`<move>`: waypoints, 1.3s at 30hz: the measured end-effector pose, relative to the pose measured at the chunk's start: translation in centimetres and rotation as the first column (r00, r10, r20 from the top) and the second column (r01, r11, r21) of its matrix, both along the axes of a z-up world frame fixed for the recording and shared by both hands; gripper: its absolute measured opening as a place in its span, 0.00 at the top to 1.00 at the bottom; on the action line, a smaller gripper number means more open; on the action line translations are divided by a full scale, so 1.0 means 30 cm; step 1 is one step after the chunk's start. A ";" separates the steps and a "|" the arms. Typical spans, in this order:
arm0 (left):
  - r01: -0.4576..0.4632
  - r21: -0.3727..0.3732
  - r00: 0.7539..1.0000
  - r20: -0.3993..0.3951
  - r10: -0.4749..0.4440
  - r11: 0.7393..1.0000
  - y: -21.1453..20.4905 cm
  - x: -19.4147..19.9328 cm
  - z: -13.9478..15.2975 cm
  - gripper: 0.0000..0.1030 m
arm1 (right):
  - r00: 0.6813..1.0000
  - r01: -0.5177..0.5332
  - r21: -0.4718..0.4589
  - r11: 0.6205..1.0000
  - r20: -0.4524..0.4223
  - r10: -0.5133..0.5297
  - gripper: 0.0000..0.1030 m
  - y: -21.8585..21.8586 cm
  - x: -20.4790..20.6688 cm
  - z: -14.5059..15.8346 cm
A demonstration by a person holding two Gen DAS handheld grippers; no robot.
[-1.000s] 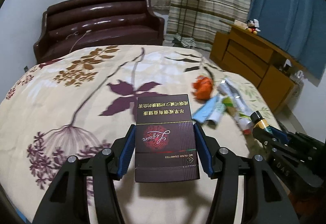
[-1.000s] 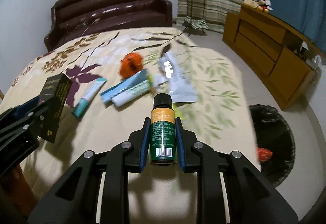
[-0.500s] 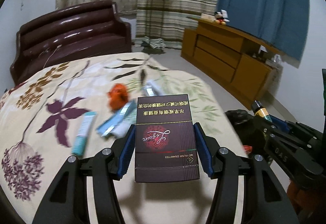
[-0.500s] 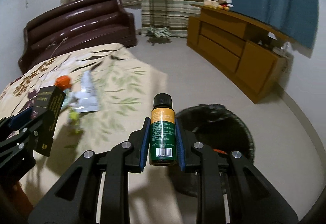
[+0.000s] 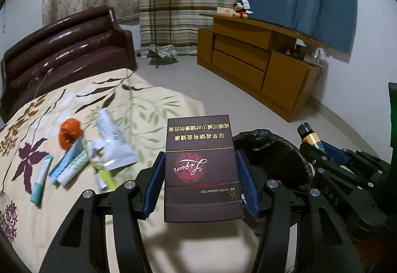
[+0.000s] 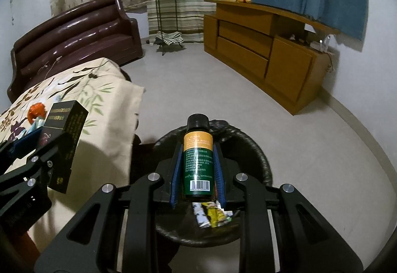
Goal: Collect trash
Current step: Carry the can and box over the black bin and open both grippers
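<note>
Over bin point(image 6: 260, 161) | right jaws clamp bottle point(image 6: 197, 161) upright | left jaws grip cigarette pack point(image 5: 202, 171) flat between them

Both tongs are matte black plastic frames with angular, open-slotted arms. The left tongs point(image 5: 201, 181) carry ribbed blue pads point(image 5: 153, 186) on the inner faces of the fingers and round silver screw heads at the joints. The right tongs point(image 6: 197, 173) match them: blue pads point(image 6: 176, 173), silver screws, and faint embossed lettering on the side of the body.
</note>
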State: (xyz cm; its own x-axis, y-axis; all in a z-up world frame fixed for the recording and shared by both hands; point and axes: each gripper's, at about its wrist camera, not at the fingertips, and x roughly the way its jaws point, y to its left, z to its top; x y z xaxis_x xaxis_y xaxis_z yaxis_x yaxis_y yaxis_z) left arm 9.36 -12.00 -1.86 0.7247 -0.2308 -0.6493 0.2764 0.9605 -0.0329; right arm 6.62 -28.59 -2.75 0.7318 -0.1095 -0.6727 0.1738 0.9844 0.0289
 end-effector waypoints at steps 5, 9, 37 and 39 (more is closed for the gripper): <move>0.019 0.021 1.000 0.005 -0.019 1.000 -0.066 0.020 -0.004 0.46 | 1.000 0.021 0.011 1.000 0.000 -0.021 0.78 -0.051 0.007 -0.015; 0.029 0.035 1.000 -0.002 -0.029 0.999 -0.115 0.044 -0.011 0.46 | 1.000 0.031 0.017 0.999 -0.003 -0.031 0.78 -0.086 0.016 -0.028; 0.032 0.054 0.999 -0.017 -0.031 0.998 -0.166 0.082 -0.030 0.33 | 0.997 0.071 0.062 0.996 -0.006 -0.071 0.74 -0.158 0.064 -0.055; 0.028 0.056 1.000 -0.014 -0.027 0.998 -0.155 0.081 -0.024 0.33 | 0.998 0.071 0.065 0.995 -0.003 -0.071 0.65 -0.155 0.061 -0.051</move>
